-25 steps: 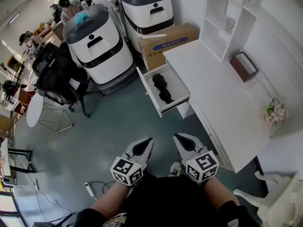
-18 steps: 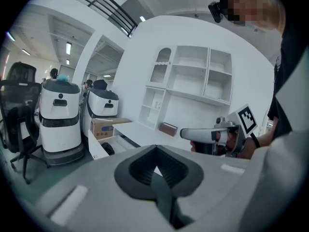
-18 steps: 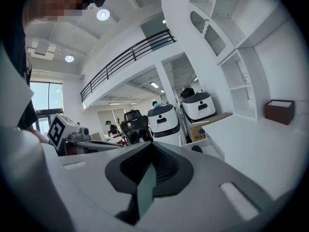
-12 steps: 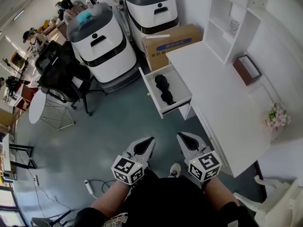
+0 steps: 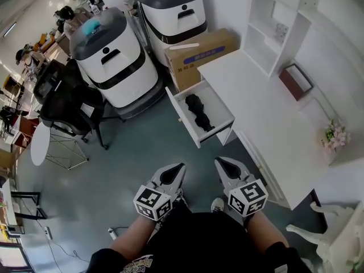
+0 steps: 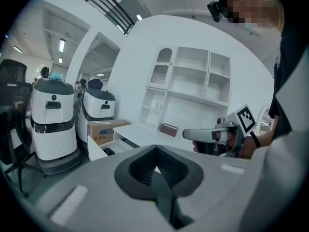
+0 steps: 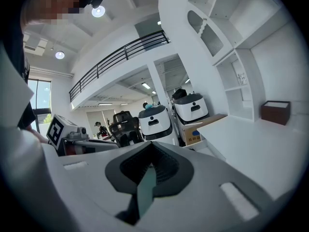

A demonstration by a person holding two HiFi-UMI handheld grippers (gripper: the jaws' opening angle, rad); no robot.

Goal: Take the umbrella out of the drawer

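The black folded umbrella (image 5: 198,111) lies inside the open white drawer (image 5: 182,118), which is pulled out from the left end of the white desk (image 5: 267,115). My left gripper (image 5: 180,167) and right gripper (image 5: 218,161) are held side by side close to my body, well short of the drawer. Both point toward it with jaws shut and nothing between them. In the left gripper view the left gripper (image 6: 155,152) looks at the drawer (image 6: 99,149) far off, with the right gripper (image 6: 212,135) to its right. The right gripper (image 7: 150,164) faces the room.
Two white wheeled robots (image 5: 116,56) (image 5: 170,10) and a cardboard box (image 5: 199,53) stand beyond the drawer. A black office chair (image 5: 68,101) is at the left. On the desk are a brown box (image 5: 296,79), flowers (image 5: 334,135) and a shelf unit (image 5: 273,27).
The head view has shifted a little, so the drawer sits slightly lower. Both grippers stay shut, side by side, in nearly the same place.
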